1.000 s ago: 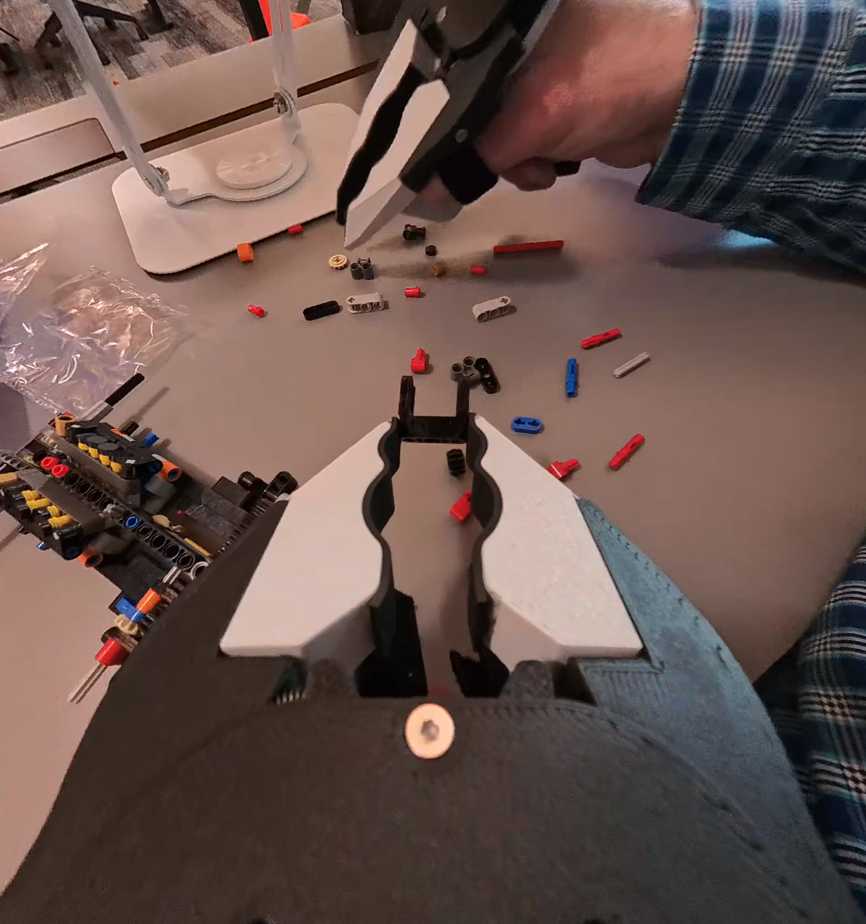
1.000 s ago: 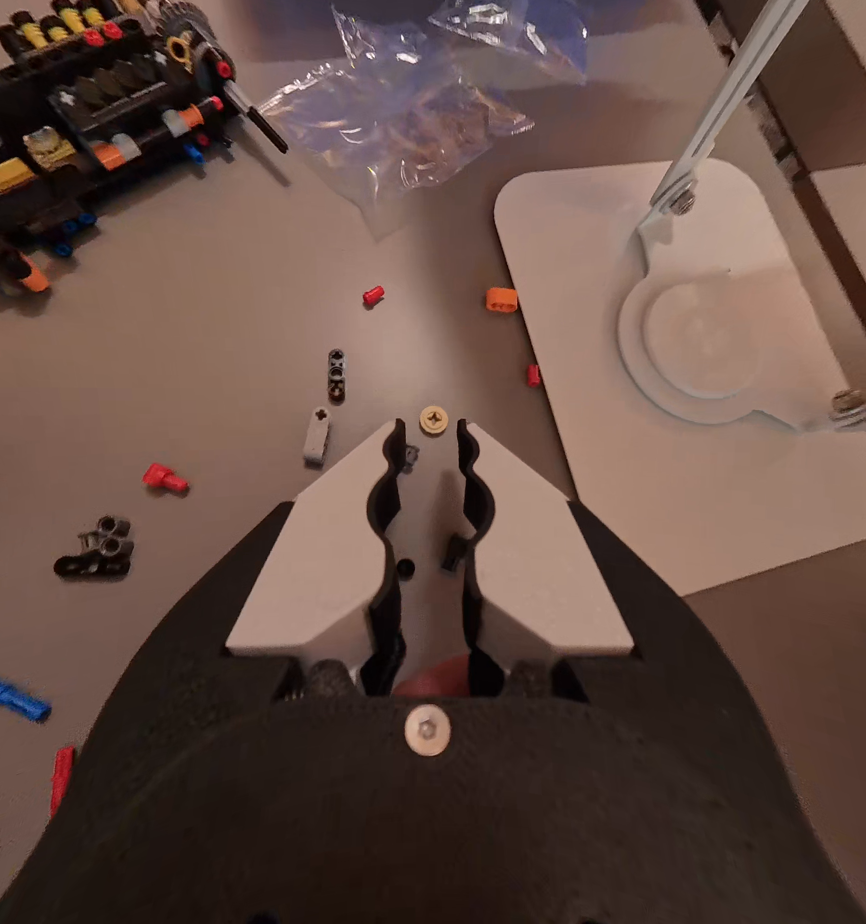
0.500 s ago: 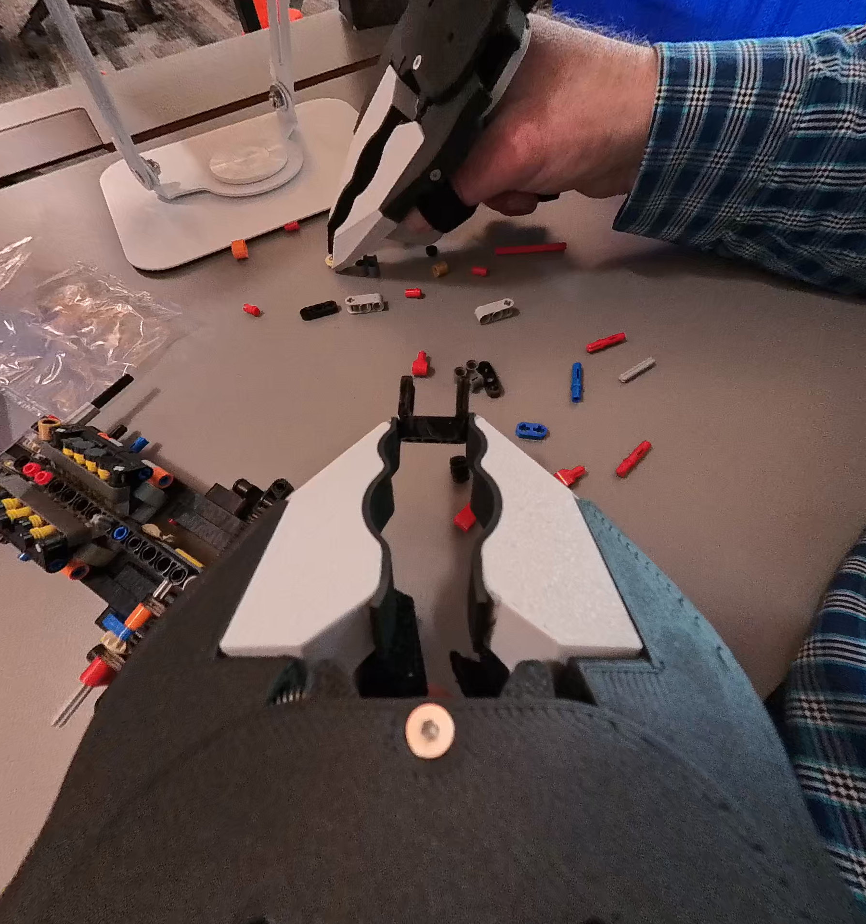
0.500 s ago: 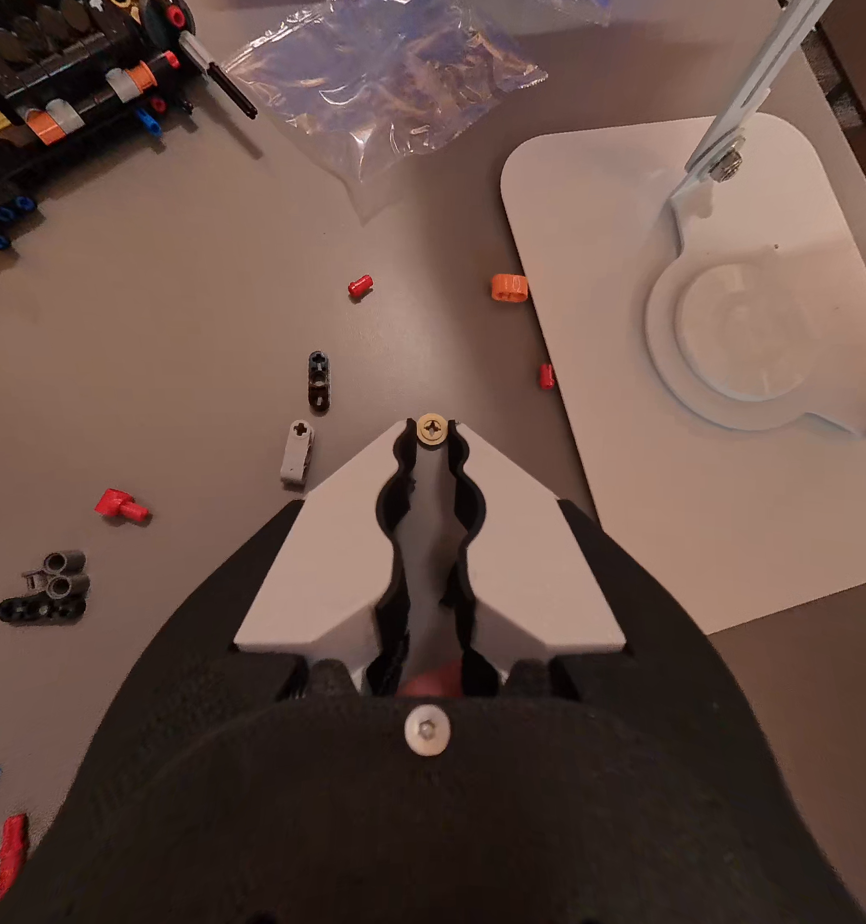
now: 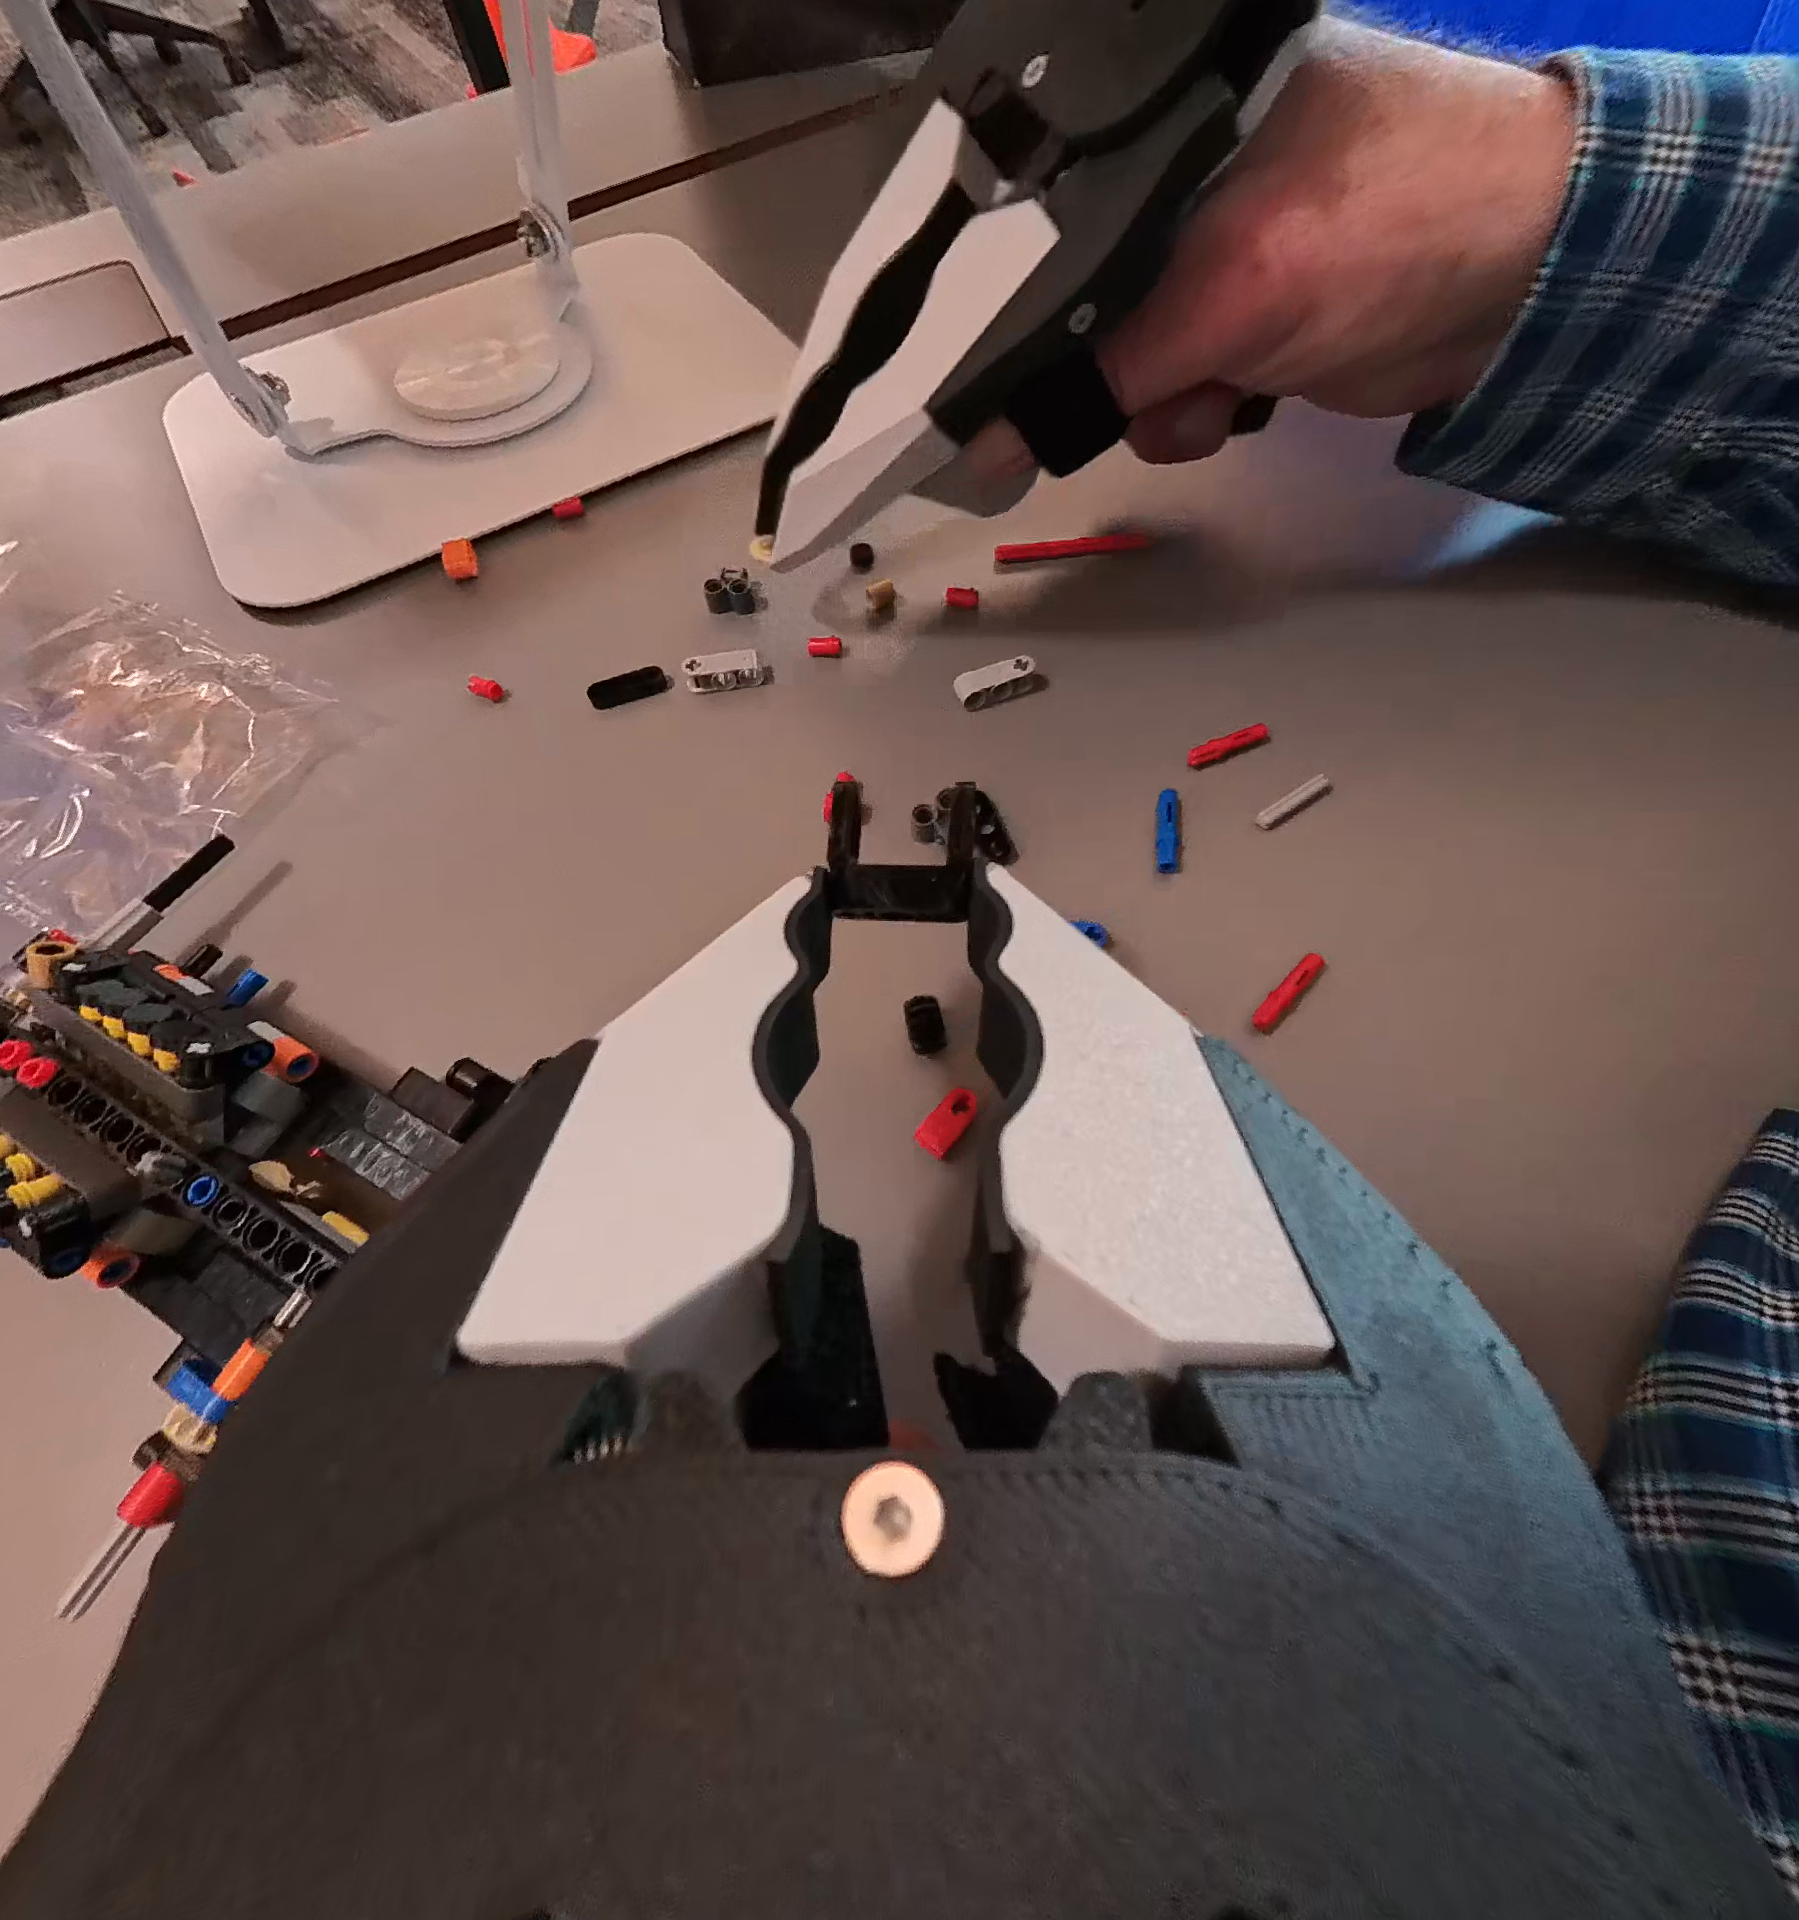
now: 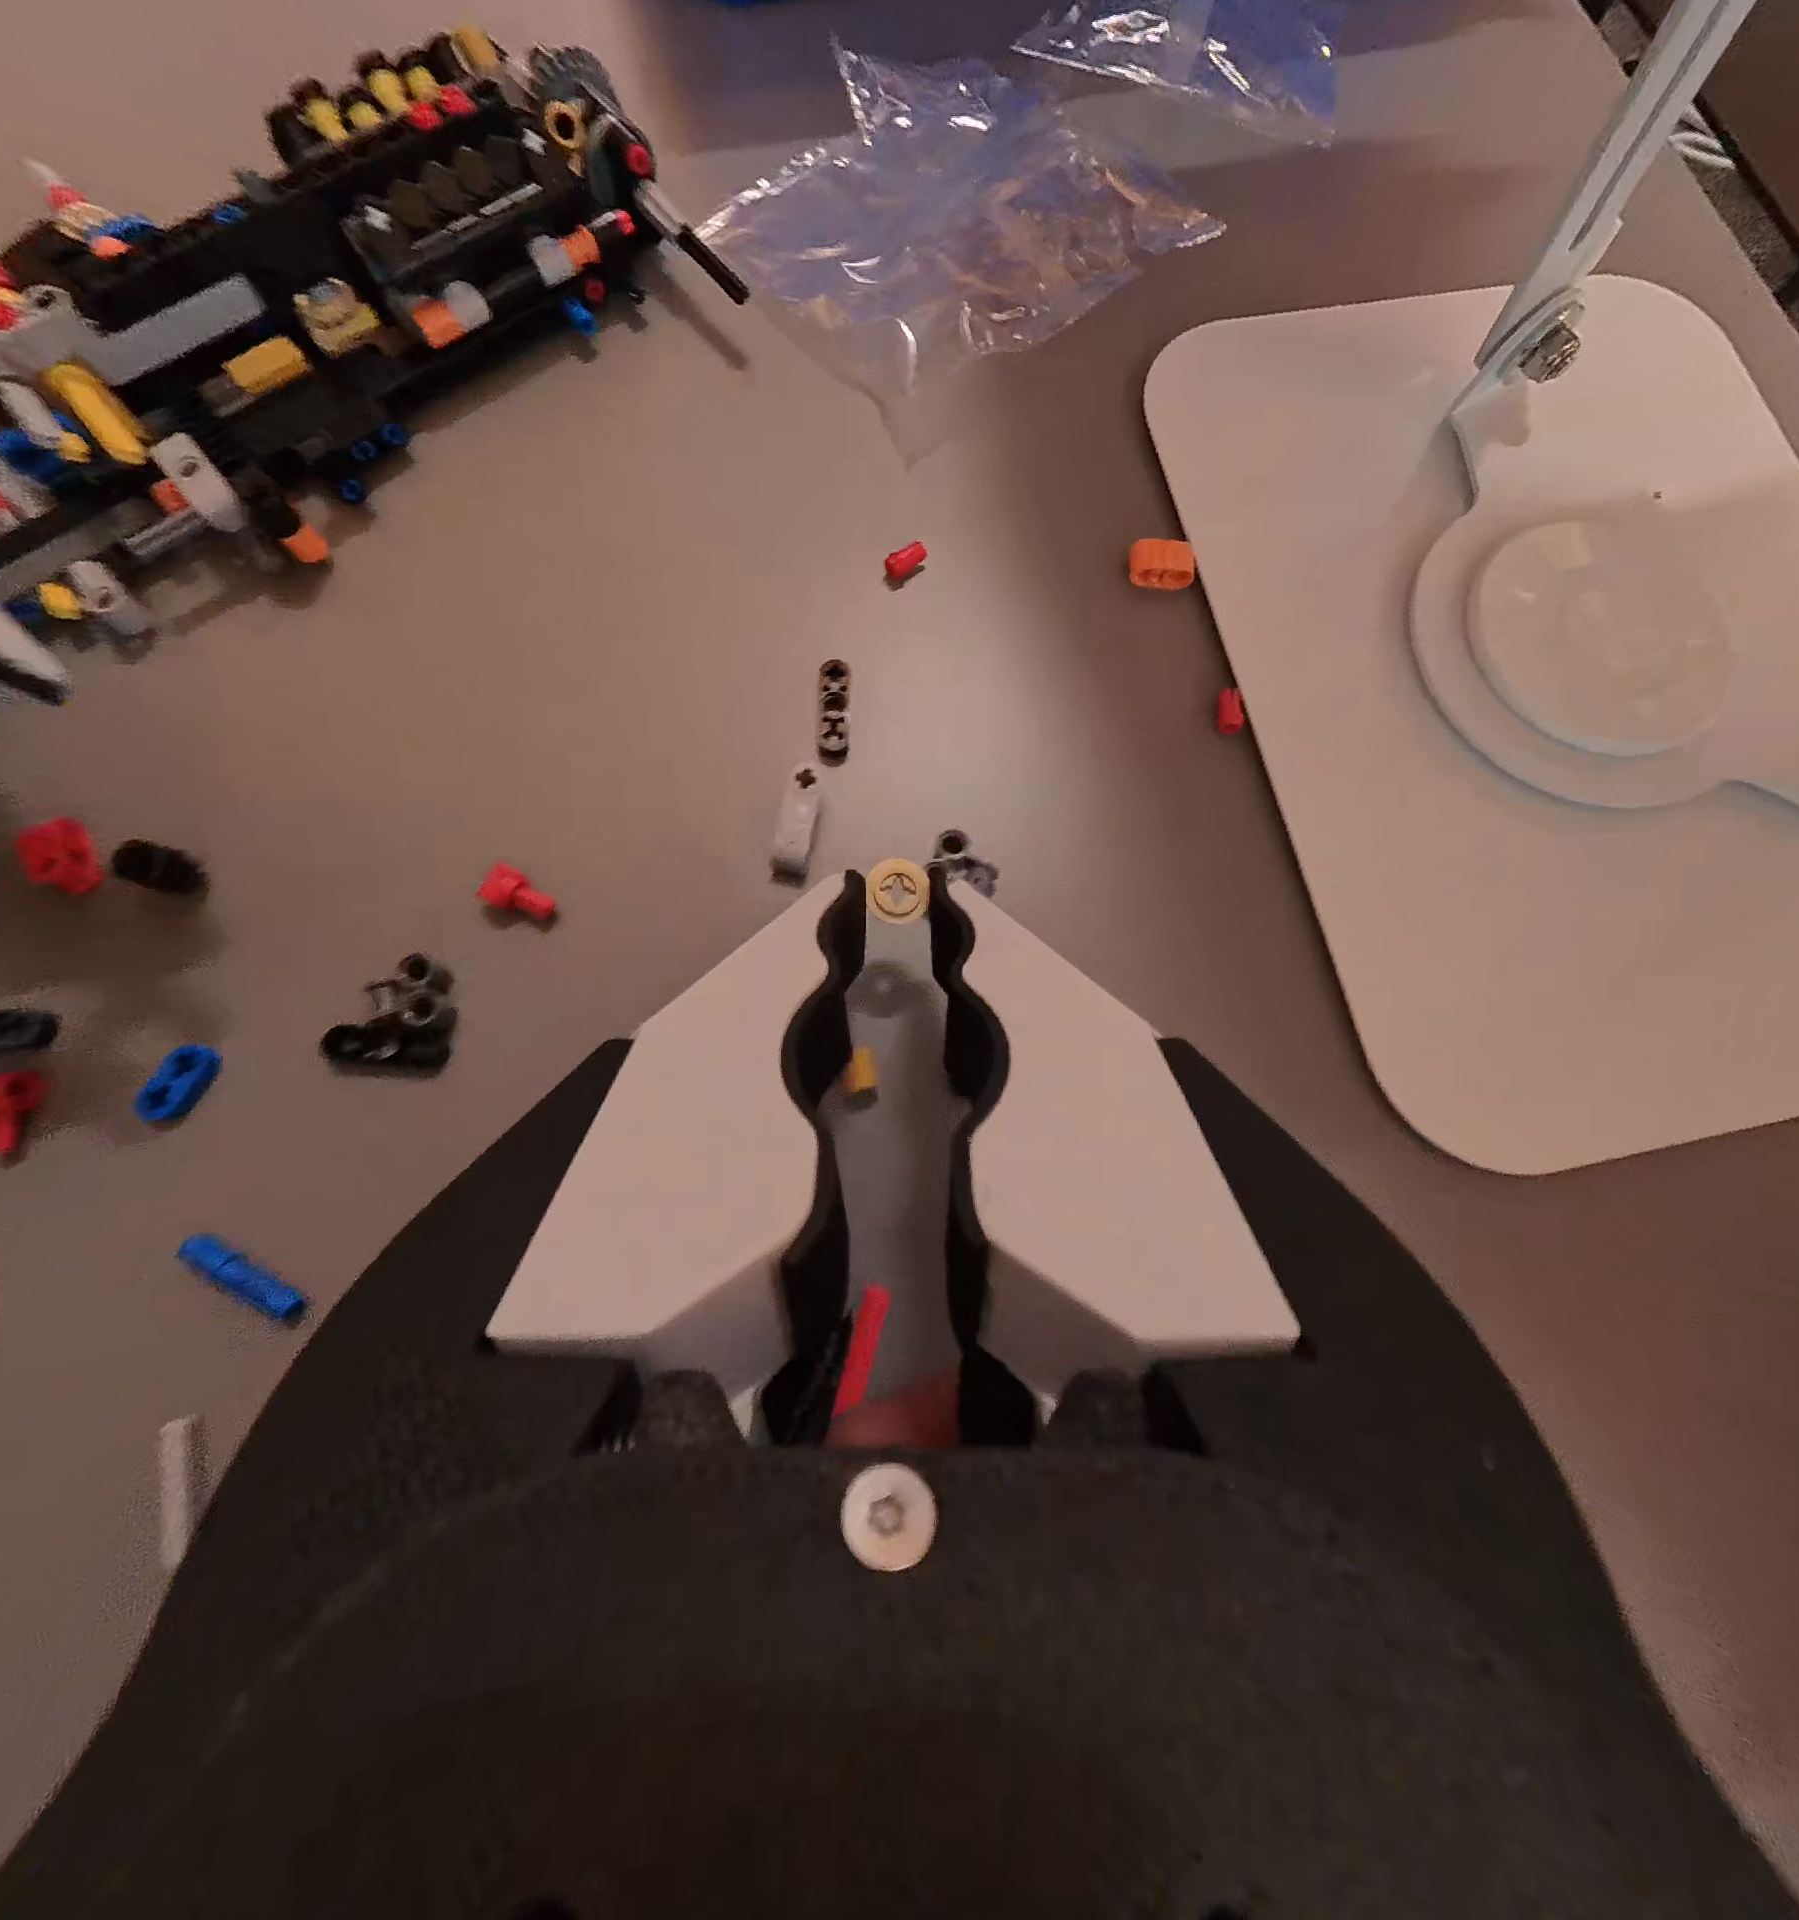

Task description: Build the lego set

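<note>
The part-built lego model (image 5: 136, 1132) runs off the left edge of the left wrist view, and the left gripper's black body covers its near end; in the right wrist view (image 6: 282, 332) it is smeared with blur and cut by the left edge too. The clear plastic bags (image 6: 968, 239) near the desk's far edge are cropped at the top. The stand's white base plate (image 6: 1477, 727) loses its right side to the frame. Behind the right gripper's fingertips a small dark piece (image 6: 962, 852) is half hidden, its shape unclear
</note>
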A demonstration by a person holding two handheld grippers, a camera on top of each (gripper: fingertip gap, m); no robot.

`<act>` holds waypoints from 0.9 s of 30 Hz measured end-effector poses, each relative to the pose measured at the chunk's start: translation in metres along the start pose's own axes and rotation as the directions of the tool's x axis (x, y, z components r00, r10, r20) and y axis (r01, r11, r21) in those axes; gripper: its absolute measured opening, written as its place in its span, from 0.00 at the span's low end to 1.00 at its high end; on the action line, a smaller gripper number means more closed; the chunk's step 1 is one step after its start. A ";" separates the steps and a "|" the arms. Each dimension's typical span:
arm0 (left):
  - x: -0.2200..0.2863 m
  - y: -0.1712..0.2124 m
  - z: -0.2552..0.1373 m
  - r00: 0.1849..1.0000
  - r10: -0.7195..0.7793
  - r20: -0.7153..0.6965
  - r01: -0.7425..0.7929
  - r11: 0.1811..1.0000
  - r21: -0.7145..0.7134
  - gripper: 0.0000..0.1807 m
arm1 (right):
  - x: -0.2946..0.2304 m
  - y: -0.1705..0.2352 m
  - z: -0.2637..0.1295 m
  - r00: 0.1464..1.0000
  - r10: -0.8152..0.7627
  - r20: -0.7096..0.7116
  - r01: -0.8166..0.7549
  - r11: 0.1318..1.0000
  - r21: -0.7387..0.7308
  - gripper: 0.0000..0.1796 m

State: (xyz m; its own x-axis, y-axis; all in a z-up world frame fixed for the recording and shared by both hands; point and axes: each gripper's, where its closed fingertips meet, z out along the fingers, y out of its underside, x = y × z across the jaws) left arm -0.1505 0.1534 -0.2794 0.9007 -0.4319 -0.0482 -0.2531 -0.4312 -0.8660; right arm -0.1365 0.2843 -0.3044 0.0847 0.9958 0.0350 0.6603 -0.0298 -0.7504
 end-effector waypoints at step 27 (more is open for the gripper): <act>0.017 -0.008 0.017 0.998 0.049 -0.029 -0.049 0.999 0.005 0.13 | -0.055 -0.009 -0.072 0.971 0.104 0.216 -0.155 0.960 0.233 0.05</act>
State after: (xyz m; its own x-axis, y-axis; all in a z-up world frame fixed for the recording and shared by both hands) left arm -0.1275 0.1631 -0.2814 0.8765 -0.4753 -0.0764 -0.2951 -0.4051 -0.8653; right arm -0.0938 0.2239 -0.2521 -0.0102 0.9824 -0.1867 0.4471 -0.1625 -0.8796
